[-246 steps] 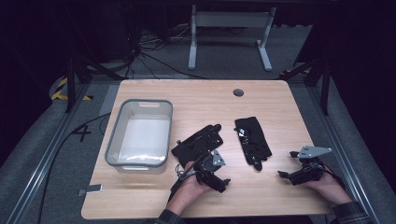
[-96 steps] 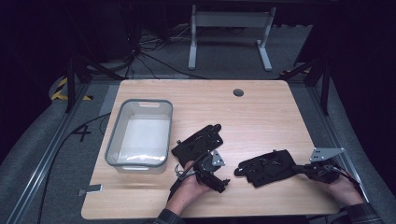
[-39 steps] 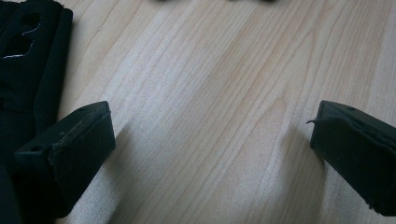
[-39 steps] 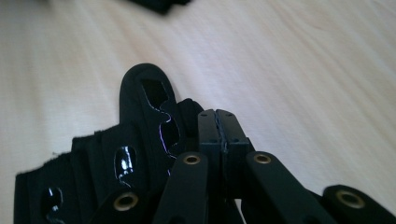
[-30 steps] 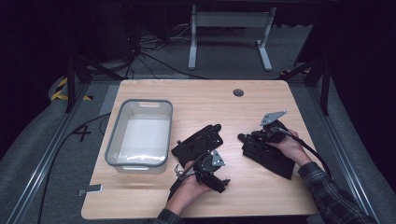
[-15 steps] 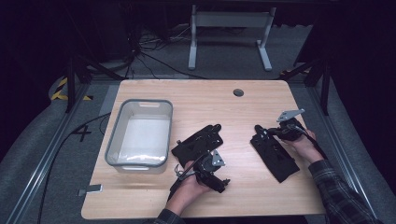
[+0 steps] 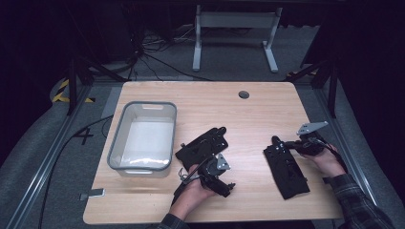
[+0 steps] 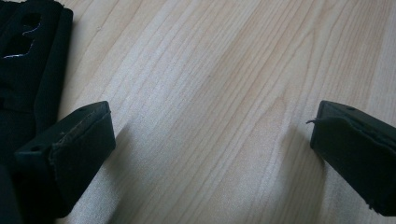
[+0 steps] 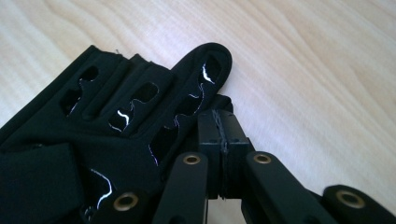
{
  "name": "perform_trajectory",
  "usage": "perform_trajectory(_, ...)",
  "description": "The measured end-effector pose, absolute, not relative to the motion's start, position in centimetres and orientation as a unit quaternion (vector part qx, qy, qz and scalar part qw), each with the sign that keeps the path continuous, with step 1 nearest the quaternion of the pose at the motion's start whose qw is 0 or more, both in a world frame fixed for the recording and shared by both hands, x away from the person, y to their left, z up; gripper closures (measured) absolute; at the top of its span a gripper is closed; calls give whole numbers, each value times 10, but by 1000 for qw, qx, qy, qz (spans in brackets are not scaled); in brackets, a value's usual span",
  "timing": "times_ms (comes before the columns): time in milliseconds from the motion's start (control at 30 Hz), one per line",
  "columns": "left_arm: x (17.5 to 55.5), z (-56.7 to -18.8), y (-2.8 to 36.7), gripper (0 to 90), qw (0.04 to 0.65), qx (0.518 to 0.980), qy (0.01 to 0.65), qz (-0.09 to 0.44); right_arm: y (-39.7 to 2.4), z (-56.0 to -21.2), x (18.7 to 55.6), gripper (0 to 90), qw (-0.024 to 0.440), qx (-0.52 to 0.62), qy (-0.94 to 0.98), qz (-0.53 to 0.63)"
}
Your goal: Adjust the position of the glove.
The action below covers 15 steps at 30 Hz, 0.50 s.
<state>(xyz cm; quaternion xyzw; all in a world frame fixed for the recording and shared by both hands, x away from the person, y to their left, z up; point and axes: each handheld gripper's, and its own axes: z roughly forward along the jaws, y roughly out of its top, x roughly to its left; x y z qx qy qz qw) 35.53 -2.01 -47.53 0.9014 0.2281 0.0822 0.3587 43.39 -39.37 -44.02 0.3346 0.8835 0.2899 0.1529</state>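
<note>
A pale wooden tabletop (image 7: 267, 105) carries everything. Toward its left stands a grey plastic bin (image 7: 143, 136), open-topped; its pale floor looks bare. Right of the bin, near the middle, a black fingerless glove (image 7: 201, 147) lies flat. A second black glove (image 7: 285, 168) lies toward the right edge. My left gripper (image 7: 216, 177) rests on the wood just in front of the middle glove, its jaws spread wide with bare woodgrain between them and the glove's edge beside one jaw. My right gripper (image 7: 290, 145) sits at the far end of the right-hand glove, jaws pressed together on a pinch of black fabric at the glove's edge (image 9: 205, 88), with the perforated fingers fanned beside them.
</note>
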Motion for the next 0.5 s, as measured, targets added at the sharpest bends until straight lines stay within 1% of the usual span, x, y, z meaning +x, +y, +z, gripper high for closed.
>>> perform_trajectory(167, 355, -475, -20, 2, 359, 901, 228, 82, -403, -439, 417, 900, 144, 336, 884, 293)
perform_trajectory(333, 355, -475, -20, 2, 359, 901, 228, 82, -411, -436, 407, 888, 149, 342, 872, 317)
perform_trajectory(400, 355, -475, -20, 2, 358, 901, 228, 83, -414, -435, 406, 808, 157, 350, 864, 326)
perform_trajectory(500, 355, -475, -20, 1, 359, 901, 228, 83, -420, -438, 405, 654, 173, 371, 849, 333)
